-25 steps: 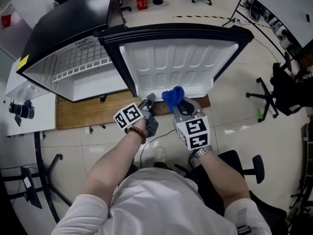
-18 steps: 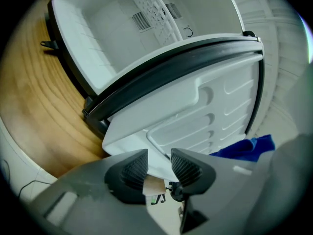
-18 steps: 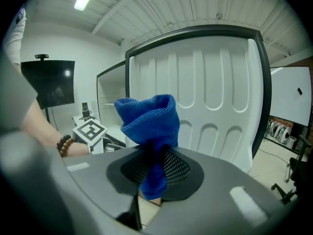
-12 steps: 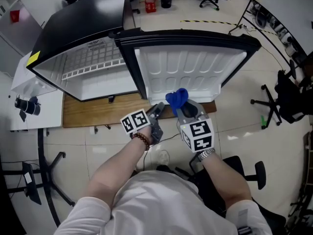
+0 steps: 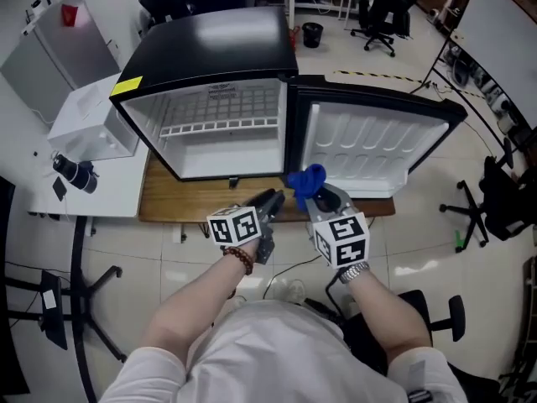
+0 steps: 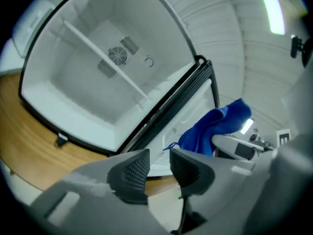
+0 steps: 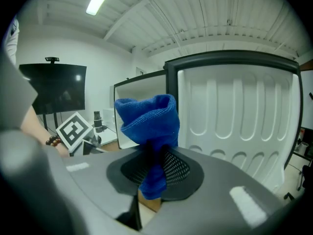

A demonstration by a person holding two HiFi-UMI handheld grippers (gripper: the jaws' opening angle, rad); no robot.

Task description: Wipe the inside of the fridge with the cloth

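Now, your right gripper (image 5: 317, 196) is clamped on the blue cloth (image 5: 304, 180). The cloth bunches up above the jaws just below the centre of the head view, in front of the open door (image 5: 377, 145) rather than the cavity. Your left gripper (image 5: 270, 200) sits just beside it to the left. Its jaws are parted with nothing between them, and they have just been narrowing. To wipe well, I'd judge you should swing the cloth left past the door edge into the fridge (image 5: 210, 57), whose white interior fills the upper middle. Lead with the loose fold, not the gripper tips, so the fabric meets the wall flat. Begin on the back wall below the wire shelf (image 5: 220, 126) and work in overlapping strokes. Keep the grip firm, since only a narrow tail looks pinched. Compared with a second ago, the cavity has shifted from the upper left toward the centre and faces you more squarely. The door has moved right, more of the wooden surface (image 5: 159, 204) shows, and the cloth is held as before.
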